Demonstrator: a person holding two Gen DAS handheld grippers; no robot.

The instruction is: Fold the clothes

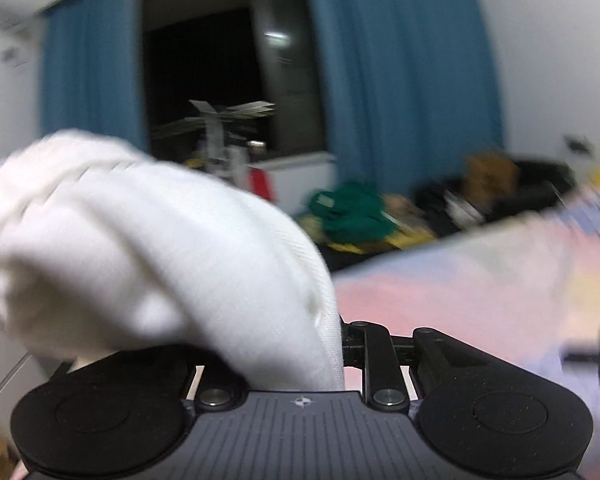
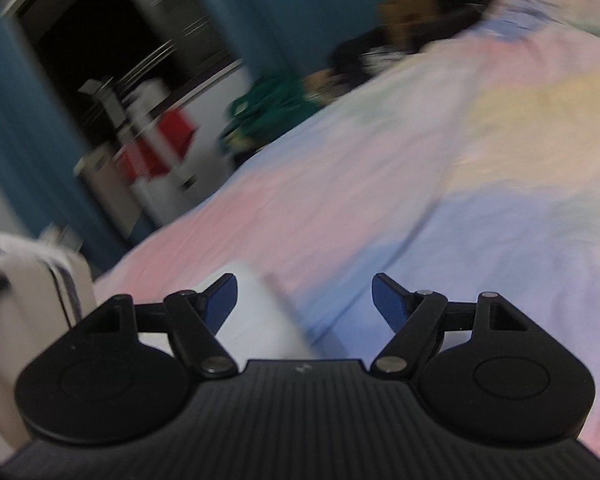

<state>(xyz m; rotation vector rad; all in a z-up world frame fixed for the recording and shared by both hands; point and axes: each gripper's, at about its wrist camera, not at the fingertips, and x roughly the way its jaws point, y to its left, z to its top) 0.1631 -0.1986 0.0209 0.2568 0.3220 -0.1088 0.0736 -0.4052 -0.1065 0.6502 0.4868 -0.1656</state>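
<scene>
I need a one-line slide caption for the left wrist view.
Left gripper lifts a bunched white garment above a pastel bedsheet.

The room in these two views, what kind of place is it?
Most likely a bedroom at home: a bed with a pastel sheet, blue curtains beside a dark window, and piles of clothes beyond the bed.

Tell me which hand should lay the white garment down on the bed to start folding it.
Left. The left gripper is already shut on the white garment, bunched above the pastel bedsheet. The right gripper is open over the sheet, so it probably suits spreading the cloth afterwards.
</scene>
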